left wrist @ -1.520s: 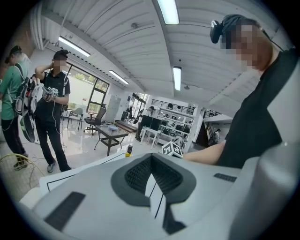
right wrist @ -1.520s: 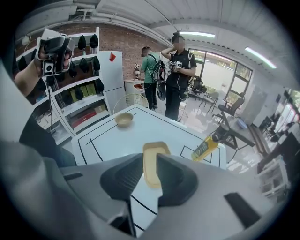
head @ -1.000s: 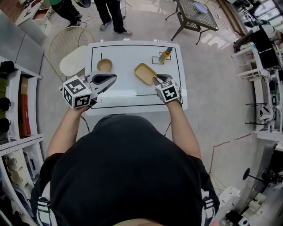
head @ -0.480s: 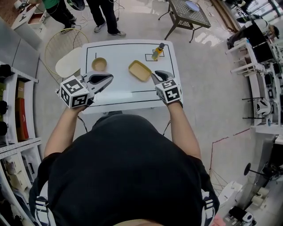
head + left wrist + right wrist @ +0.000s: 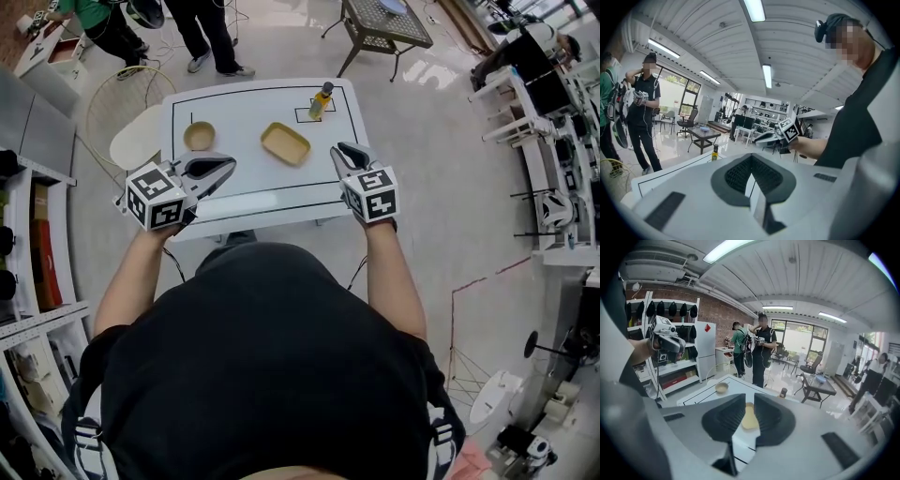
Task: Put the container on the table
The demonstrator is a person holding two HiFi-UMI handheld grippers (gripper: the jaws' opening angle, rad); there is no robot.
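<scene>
Table (image 5: 244, 112): container (image 5: 285, 143) apart, ahead-left of rt tool (image 5: 338, 150), jaws part-open, just closing, empty; lt tool (image 5: 230, 165) shut.

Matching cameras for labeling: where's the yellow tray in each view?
Head view: tray at upper centre, on the table.
Left gripper view: not visible.
Right gripper view: tray just below centre.
Shared landmark: bottle, at the table's far edge in the head view, mid-left in the left gripper view, right of centre in the right gripper view.
</scene>
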